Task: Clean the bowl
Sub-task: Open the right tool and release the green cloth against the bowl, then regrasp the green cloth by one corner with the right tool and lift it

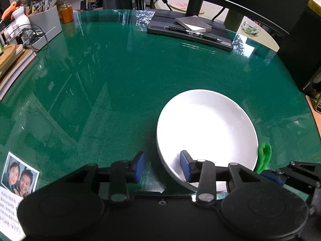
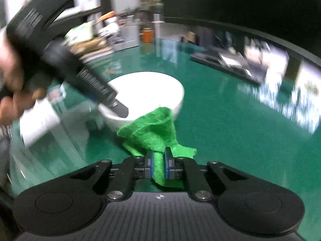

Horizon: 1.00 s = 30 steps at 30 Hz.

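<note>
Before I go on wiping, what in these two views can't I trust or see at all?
- Left wrist view: most of the green cloth is hidden behind the bowl rim and the left tool.
- Left wrist view: the bowl's inside is overexposed, so dirt cannot be judged.
- Right wrist view: motion blur smears the far desk; the left tool's fingers cover part of the bowl.

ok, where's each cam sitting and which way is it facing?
Left wrist: on the left gripper, low over the green desk, facing the monitor base; its open jaws straddle the near rim of the bowl.
Right wrist: on the right gripper, facing the bowl from its other side; jaws shut on the cloth; the left gripper and a hand show.
Shared: bowl, cloth, desk.
</note>
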Tool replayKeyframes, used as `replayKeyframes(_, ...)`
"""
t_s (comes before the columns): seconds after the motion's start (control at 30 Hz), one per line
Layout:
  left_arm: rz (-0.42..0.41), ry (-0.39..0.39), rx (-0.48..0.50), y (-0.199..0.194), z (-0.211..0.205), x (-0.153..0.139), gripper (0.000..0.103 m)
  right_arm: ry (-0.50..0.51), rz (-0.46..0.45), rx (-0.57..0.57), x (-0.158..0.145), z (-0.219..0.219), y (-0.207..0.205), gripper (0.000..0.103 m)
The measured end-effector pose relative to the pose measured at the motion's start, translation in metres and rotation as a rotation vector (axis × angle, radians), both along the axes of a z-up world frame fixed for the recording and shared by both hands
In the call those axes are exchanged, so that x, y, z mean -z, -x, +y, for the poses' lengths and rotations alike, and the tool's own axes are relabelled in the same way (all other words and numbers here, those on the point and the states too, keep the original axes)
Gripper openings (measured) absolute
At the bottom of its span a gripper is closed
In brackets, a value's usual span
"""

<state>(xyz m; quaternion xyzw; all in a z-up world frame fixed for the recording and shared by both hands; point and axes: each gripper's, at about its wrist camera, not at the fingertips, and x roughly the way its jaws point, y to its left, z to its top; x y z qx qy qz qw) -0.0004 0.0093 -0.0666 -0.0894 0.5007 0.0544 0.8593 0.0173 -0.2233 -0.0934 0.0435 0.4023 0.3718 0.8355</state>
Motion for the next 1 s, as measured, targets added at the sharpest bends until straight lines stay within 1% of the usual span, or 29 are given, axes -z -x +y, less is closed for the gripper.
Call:
replayKeyframes(0.03, 0.0, 0.003, -0.002, 0.0, 0.001, 0.0, 0.043, -0.085, 0.105, 0.08, -0.001, -0.013, -0.008, 0.009)
replayKeyframes(0.1, 0.001, 0.028, -0.017, 0.001, 0.007, 0.002, 0.045, -0.315, 0.308, 0.244, 0.006, -0.048, -0.018, 0.01)
replayKeyframes(0.13, 0.003, 0.028, -0.012, 0.001, 0.007, 0.002, 0.046, -0.354, 0.342, 0.273, 0.008, -0.054, -0.018, 0.012)
replayKeyframes(0.17, 0.005, 0.027, -0.007, 0.0, 0.007, 0.002, 0.046, -0.227, 0.287, 0.301, 0.004, -0.054, -0.016, 0.025)
replayKeyframes(0.2, 0.007, 0.027, -0.002, 0.0, 0.008, 0.001, 0.046, -0.087, 0.225, 0.328, -0.002, -0.054, -0.014, 0.029)
replayKeyframes(0.23, 0.009, 0.026, 0.004, 0.0, 0.008, 0.001, 0.046, 0.022, 0.081, 0.3, -0.01, -0.049, -0.004, 0.033)
replayKeyframes(0.27, 0.009, 0.025, 0.01, 0.0, 0.008, 0.001, 0.046, 0.031, -0.006, 0.264, -0.016, -0.049, 0.005, 0.035)
replayKeyframes(0.3, 0.01, 0.024, 0.016, -0.001, 0.008, 0.001, 0.046, 0.014, -0.02, 0.251, -0.018, -0.051, 0.008, 0.036)
replayKeyframes(0.33, 0.012, 0.027, 0.018, -0.001, 0.009, 0.001, 0.046, -0.029, -0.003, 0.248, -0.02, -0.056, 0.01, 0.037)
replayKeyframes(0.37, 0.013, 0.03, 0.019, -0.001, 0.009, 0.001, 0.046, -0.026, 0.008, 0.263, -0.019, -0.057, 0.009, 0.037)
replayKeyframes(0.4, 0.015, 0.029, 0.025, -0.002, 0.009, 0.001, 0.046, -0.004, -0.002, 0.279, -0.016, -0.056, 0.009, 0.037)
replayKeyframes(0.5, 0.021, 0.025, 0.046, -0.004, 0.01, 0.001, 0.046, 0.003, -0.004, 0.309, -0.008, -0.051, 0.001, 0.04)
replayKeyframes(0.6, 0.027, 0.026, 0.066, -0.006, 0.012, 0.001, 0.05, 0.086, -0.101, 0.266, 0.0, -0.032, 0.005, 0.046)
replayKeyframes(0.63, 0.028, 0.025, 0.074, -0.006, 0.012, 0.001, 0.051, 0.115, -0.134, 0.251, 0.003, -0.025, 0.007, 0.052)
replayKeyframes(0.67, 0.03, 0.023, 0.082, -0.007, 0.013, 0.001, 0.052, 0.143, -0.167, 0.235, 0.006, -0.019, 0.008, 0.053)
replayKeyframes(0.7, 0.032, 0.021, 0.09, -0.008, 0.013, 0.002, 0.053, 0.171, -0.2, 0.22, 0.009, -0.012, 0.01, 0.051)
replayKeyframes(0.73, 0.033, 0.019, 0.099, -0.008, 0.014, 0.002, 0.054, 0.2, -0.233, 0.204, 0.012, -0.006, 0.011, 0.042)
replayKeyframes(0.77, 0.035, 0.016, 0.109, -0.01, 0.014, 0.002, 0.056, 0.228, -0.266, 0.189, 0.014, 0.001, 0.012, 0.029)
replayKeyframes(0.8, 0.033, 0.015, 0.116, -0.01, 0.014, 0.002, 0.056, 0.233, -0.255, 0.208, 0.013, 0.002, 0.011, 0.024)
replayKeyframes(0.83, 0.03, 0.015, 0.124, -0.01, 0.015, 0.003, 0.056, 0.235, -0.241, 0.23, 0.011, 0.003, 0.01, 0.013)
replayKeyframes(0.87, 0.025, 0.014, 0.138, -0.01, 0.015, 0.003, 0.056, 0.232, -0.211, 0.265, 0.009, 0.001, 0.005, 0.007)
replayKeyframes(0.9, 0.018, 0.012, 0.152, -0.01, 0.015, 0.004, 0.056, 0.208, -0.161, 0.307, 0.007, -0.005, -0.002, 0.006)
replayKeyframes(0.97, 0.006, 0.021, 0.17, -0.009, 0.016, 0.004, 0.052, 0.154, -0.057, 0.39, 0.001, -0.016, -0.015, 0.005)
replayKeyframes(1.0, -0.009, 0.027, 0.186, -0.008, 0.017, 0.005, 0.05, 0.152, -0.039, 0.421, -0.001, -0.018, -0.019, 0.005)
